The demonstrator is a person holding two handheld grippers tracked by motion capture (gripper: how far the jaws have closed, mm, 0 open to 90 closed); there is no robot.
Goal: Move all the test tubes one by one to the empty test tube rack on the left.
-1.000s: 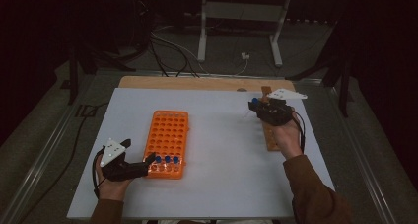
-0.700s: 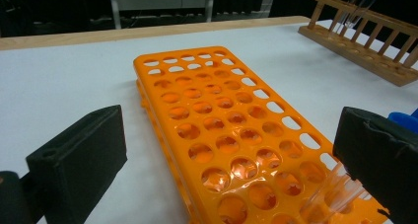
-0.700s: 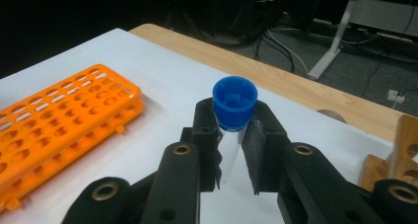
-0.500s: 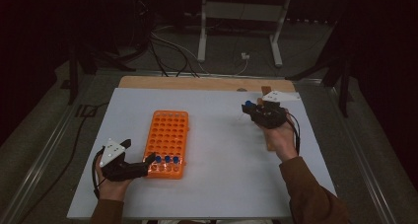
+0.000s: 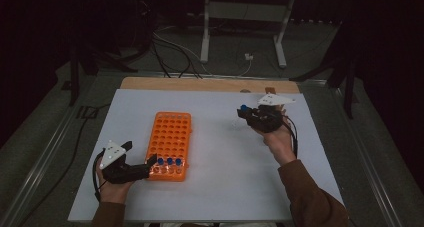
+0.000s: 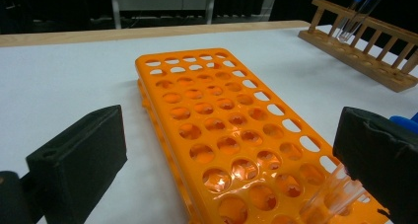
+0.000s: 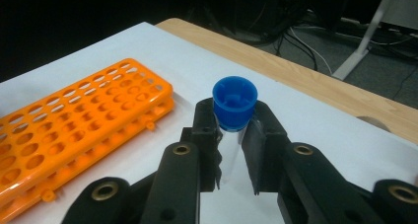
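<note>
- The right gripper (image 5: 248, 114) sits right of centre in the high view, above the white worktop (image 5: 220, 197). Its jaws are closed on a clear test tube with a blue cap (image 7: 233, 116).
- In the right gripper view the tube stands between the two black jaws at the middle of the frame, with the cap just above their tips and the glass body running down between them.
- The orange test tube rack (image 5: 169, 144) lies left of centre in the high view, well apart from the held tube. Three blue-capped tubes (image 5: 169, 161) stand in its near row.
- The left gripper (image 5: 145, 168) is at the lower left of the high view, at the rack's near end. Its jaws stand apart in the left gripper view, one on each side of the rack, gripping nothing.
- A wooden tube rack (image 6: 367, 47) shows at the upper right of the left gripper view, with tubes leaning in it.
</note>
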